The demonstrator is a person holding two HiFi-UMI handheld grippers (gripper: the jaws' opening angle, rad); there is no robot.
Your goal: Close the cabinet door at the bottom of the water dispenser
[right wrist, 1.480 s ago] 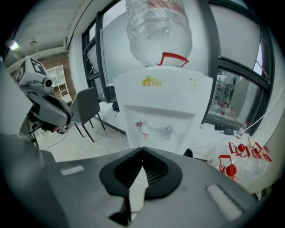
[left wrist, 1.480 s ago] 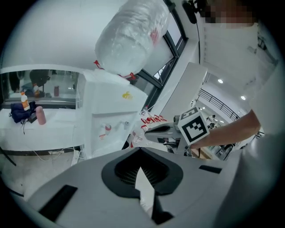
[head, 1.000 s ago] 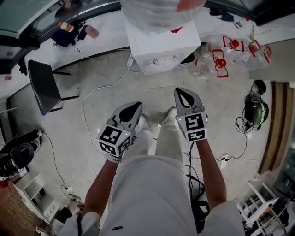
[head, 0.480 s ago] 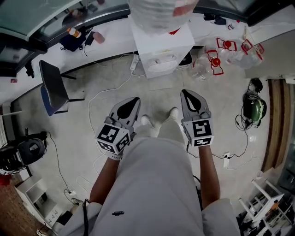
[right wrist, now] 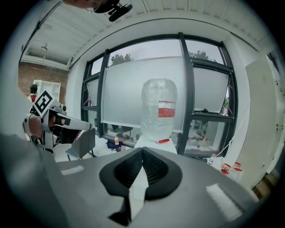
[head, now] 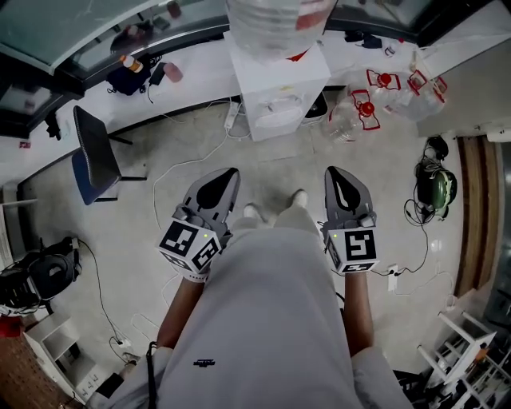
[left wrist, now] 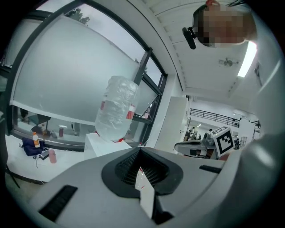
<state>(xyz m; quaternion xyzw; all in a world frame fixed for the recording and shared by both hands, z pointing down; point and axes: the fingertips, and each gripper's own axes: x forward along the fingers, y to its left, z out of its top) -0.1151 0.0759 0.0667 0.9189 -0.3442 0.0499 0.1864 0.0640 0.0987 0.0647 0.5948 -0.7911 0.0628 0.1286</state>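
- Left gripper point(head: 226, 177) is closed, its jaws meeting at the tips with nothing between them. It is held out in front of the person's waist, nose toward 12 o'clock.
- The right gripper point(head: 337, 176) is the same, jaws pressed together and empty. It sits beside the left one at about 3 o'clock of it, with the person's legs between the two.
- The water dispenser point(head: 279, 88) stands at 12 o'clock of both grippers, well apart from them, backed against the white ledge under the windows.
- Its long axis runs straight up. It stands upright on the floor, with a clear bottle point(head: 271, 20) set upside down on top.
- Its front faces 6 o'clock, toward the person, so both grippers point at that face.
- The cabinet door is at the foot of that front. The head view is too steep, and each gripper's own jaws cover the lower body in the gripper views, so I cannot tell whether it is open or shut.
- A dark chair point(head: 92, 152) stands at 10 o'clock of the grippers.
- Clear jugs point(head: 355, 112) with red caps lie at 2 o'clock, just beside the dispenser.
- A white cable point(head: 172, 172) trails over the floor at 9 o'clock of the left gripper.
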